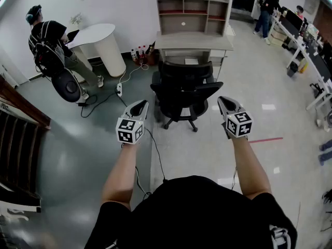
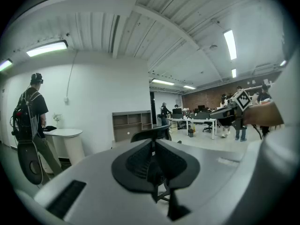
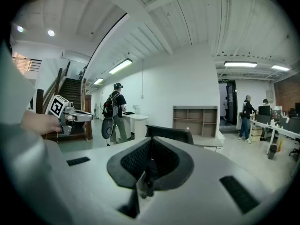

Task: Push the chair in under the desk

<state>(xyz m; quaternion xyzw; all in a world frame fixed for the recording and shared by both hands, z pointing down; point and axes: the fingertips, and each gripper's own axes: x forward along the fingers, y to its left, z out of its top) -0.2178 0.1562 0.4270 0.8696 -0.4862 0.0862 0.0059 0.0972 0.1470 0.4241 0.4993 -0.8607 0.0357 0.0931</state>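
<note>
The black office chair [image 1: 184, 90] stands on the floor just in front of the grey bench [image 1: 192, 41], its backrest turned toward the person and its seat not yet under the benchtop; a shelf unit [image 1: 193, 12] with open compartments sits on the back of the bench. The person holds both arms forward, one to each side of the chair; the left tool [image 1: 139, 104] hangs off the chair's left side and the right tool [image 1: 224, 100] off its right armrest, both close to the chair and neither touching it. Each tool points nearly level, tipped slightly down; in the two gripper views the jaws of each tool lie closed together with nothing between them, and the chair's backrest shows beyond the tips. A black cable [image 1: 155, 154] runs over the floor from under the person toward a power strip [image 1: 119, 90] left of the chair; some bottles [image 1: 141, 53] stand on the floor by the bench's left leg. Further left, a person with a backpack [image 1: 49, 45] stands at a white rounded bench [image 1: 104, 40]; a red tape line [image 1: 267, 139] marks the floor at right.
</note>
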